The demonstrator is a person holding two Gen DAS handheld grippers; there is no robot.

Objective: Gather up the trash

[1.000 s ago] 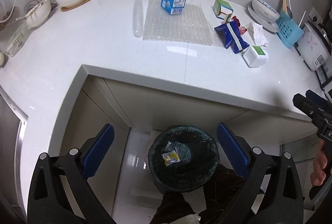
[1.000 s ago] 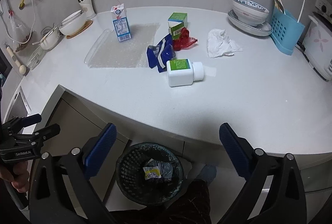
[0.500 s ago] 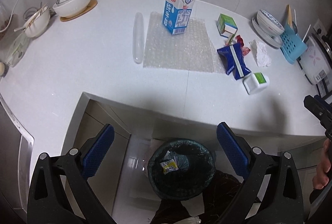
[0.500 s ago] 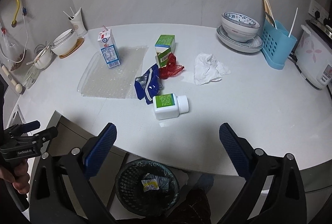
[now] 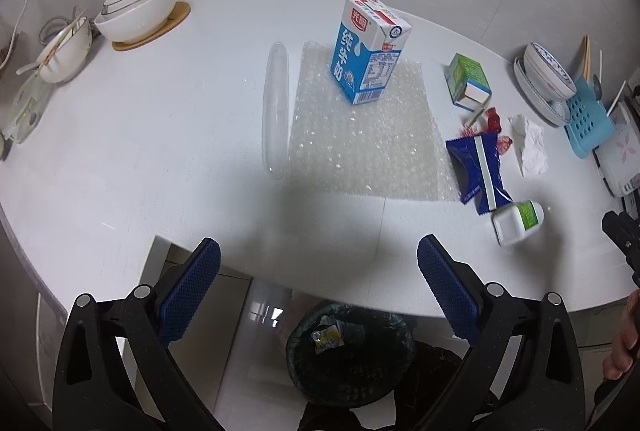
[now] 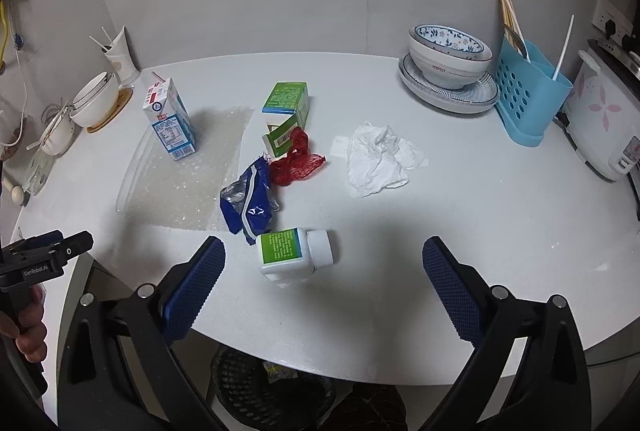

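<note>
Milk carton (image 5: 370, 51) reads 光明 — bowl (image 6: 448, 57) marked PERFECT, right view only. Left gripper (image 5: 318, 283) and right gripper (image 6: 324, 281) splayed wide, empty; bin (image 5: 350, 353) below.

The milk carton (image 6: 170, 121) stands on the bubble wrap (image 6: 188, 171). Right of the wrap lies the wrapper (image 6: 250, 205), the bottle (image 6: 294, 253) before it. The bin (image 5: 350, 353) sits under the counter (image 6: 440, 231) edge.

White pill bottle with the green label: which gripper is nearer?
Right. The right gripper is open directly in front of the white pill bottle with the green label; the left gripper, also open, sits off toward the counter's corner.
</note>
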